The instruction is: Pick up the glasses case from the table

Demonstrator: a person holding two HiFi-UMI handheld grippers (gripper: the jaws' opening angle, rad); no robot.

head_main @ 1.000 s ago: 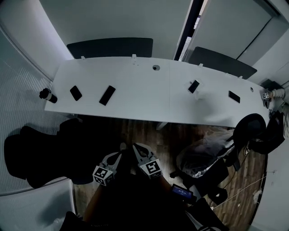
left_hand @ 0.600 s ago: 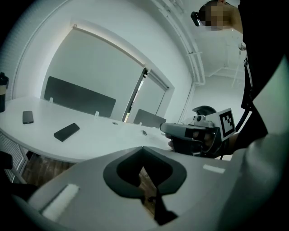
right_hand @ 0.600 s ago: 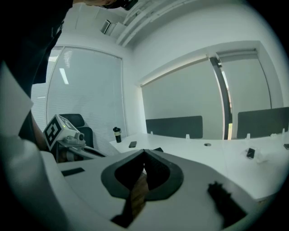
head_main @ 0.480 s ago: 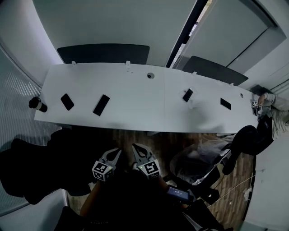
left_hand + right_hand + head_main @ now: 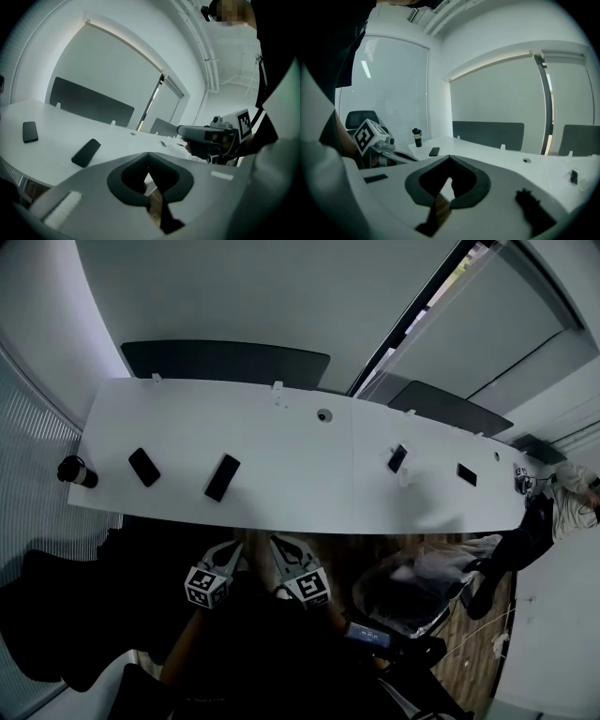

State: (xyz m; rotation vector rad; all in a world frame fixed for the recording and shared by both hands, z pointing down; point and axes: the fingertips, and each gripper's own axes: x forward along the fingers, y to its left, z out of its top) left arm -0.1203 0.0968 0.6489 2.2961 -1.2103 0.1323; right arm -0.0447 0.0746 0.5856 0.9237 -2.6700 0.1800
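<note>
A long white table [image 5: 300, 484] carries several flat dark oblong objects. Two lie at the left [image 5: 143, 466] [image 5: 222, 477] and two at the right [image 5: 397, 458] [image 5: 466, 474]. I cannot tell which of them is the glasses case. Both grippers hang side by side short of the table's near edge, over the floor. My left gripper [image 5: 228, 552] is shut and empty, its tips meeting [image 5: 148, 153] with the nearest dark object [image 5: 86, 152] ahead to the left. My right gripper [image 5: 284, 549] is also shut with nothing in it [image 5: 450, 157].
A dark bottle [image 5: 75, 471] stands at the table's left end [image 5: 416, 137]. Dark divider panels [image 5: 225, 362] run along the far side. Black office chairs [image 5: 56, 615] stand left of me, and a chair with bags [image 5: 412, 587] stands at the right.
The view has shifted as I come closer to the table. Both grippers now sit nearer its front edge. Both stay shut and empty.
</note>
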